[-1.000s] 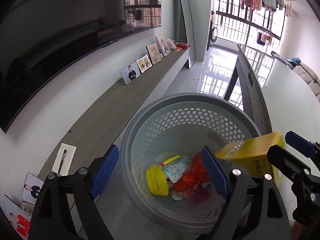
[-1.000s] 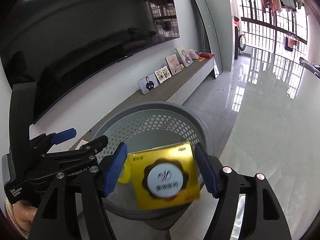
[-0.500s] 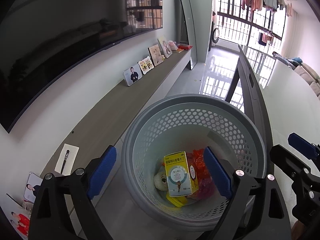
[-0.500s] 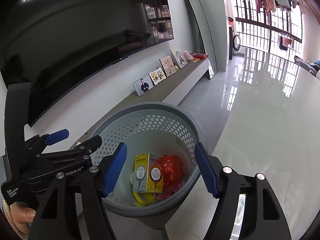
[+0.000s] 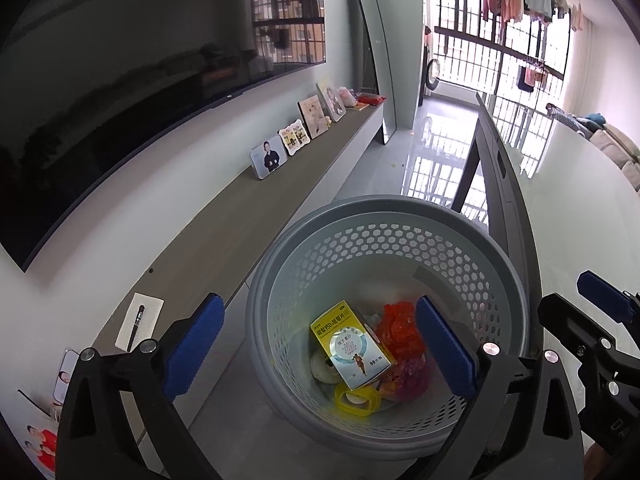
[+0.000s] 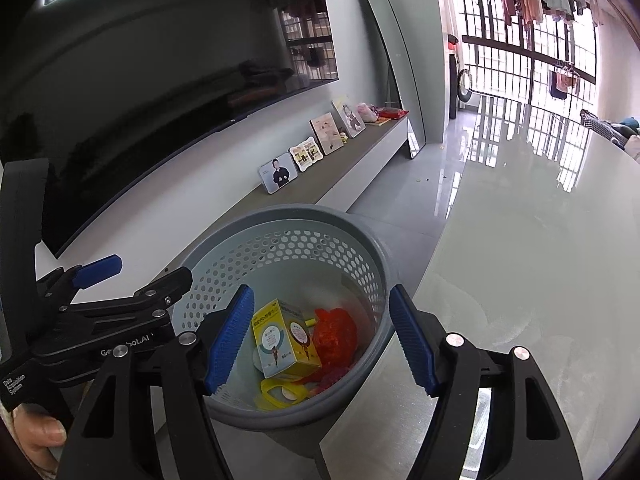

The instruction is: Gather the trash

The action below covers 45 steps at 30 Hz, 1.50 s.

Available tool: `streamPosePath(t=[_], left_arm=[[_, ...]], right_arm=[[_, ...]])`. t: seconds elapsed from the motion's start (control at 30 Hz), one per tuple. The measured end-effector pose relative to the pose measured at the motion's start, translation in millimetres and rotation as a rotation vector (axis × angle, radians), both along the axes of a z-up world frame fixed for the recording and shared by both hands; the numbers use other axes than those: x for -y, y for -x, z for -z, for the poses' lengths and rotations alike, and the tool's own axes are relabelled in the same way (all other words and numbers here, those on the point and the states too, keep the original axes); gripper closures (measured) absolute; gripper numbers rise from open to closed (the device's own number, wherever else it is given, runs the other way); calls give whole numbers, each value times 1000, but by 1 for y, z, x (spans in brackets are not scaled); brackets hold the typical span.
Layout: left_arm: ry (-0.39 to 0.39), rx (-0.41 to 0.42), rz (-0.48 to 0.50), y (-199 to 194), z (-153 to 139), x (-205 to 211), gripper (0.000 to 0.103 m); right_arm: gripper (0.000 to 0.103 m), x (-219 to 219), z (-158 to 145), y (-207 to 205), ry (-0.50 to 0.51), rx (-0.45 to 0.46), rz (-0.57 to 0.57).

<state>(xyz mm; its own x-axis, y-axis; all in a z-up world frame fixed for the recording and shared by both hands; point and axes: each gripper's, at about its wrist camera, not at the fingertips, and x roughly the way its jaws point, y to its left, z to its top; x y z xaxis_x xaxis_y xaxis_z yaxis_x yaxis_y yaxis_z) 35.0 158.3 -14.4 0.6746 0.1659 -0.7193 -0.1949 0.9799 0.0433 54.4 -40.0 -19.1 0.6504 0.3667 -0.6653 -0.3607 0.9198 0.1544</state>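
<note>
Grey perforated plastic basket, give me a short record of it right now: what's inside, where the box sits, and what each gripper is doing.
container: grey perforated plastic basket, upright
contents: yellow cardboard medicine box, crumpled red plastic wrapper, yellow plastic ring-shaped piece, a pale round item partly hidden under the box
box position: lying tilted on top of the other trash
left gripper: open, empty, above the basket
right gripper: open, empty, above the basket

Yellow box (image 5: 352, 350) lies in grey basket (image 5: 276, 272), seemingly atop wrappers.
</note>
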Motion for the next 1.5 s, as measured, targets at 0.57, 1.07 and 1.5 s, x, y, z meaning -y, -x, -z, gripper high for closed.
streamPosePath(t=[0.57, 1.07, 1.5], left_arm=[[-10, -3, -12, 3, -3, -2, 7], [-5, -11, -13, 4, -4, 2, 7], [-5, -20, -21, 5, -1, 2, 7]], right_arm=[[36, 10, -1, 4, -7, 4, 22], [36, 12, 1, 5, -4, 2, 24], [36, 12, 4, 6, 0, -7, 25]])
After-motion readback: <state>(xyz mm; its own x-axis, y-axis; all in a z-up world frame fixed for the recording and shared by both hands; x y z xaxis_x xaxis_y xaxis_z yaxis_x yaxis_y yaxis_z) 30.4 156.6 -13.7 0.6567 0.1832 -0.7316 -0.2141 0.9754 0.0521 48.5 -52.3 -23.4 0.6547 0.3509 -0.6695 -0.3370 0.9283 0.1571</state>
